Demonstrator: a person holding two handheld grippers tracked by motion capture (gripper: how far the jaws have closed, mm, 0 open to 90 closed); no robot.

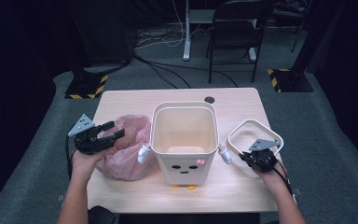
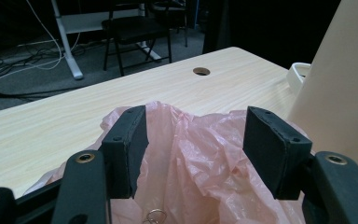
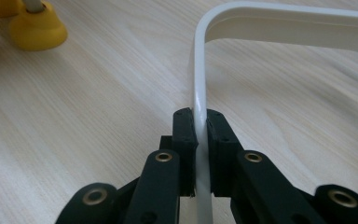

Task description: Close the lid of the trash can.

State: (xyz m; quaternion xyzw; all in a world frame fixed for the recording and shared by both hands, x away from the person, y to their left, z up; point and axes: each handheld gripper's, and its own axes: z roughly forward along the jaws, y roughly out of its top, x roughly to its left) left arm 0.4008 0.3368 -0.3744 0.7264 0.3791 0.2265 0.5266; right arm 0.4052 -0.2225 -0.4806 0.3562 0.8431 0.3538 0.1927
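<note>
A little bin with a face (image 1: pixel 184 140) stands in the middle of the table (image 1: pixel 242 186), and it has no bag in it yet. A pink bag (image 1: pixel 127 148) lies crumpled just beside the bin on its left. The left gripper (image 1: pixel 113 130) hovers over the bag with its jaws wide apart, and the bag sits between them in the left gripper view, but the pads (image 2: pixel 129 144) do not squeeze it. The right gripper (image 3: pixel 201 140) pinches the thin edge of the white ring (image 1: pixel 255 135), which lies flat on the table to the right of the bin. I think the bag could slip away if the left jaws close on just one thin fold, because the plastic is soft and slidey. The ring could twist or pop out of the right jaws when lifted, because they hold only a narrow bit of it. Bumping the bin could tip it over.
</note>
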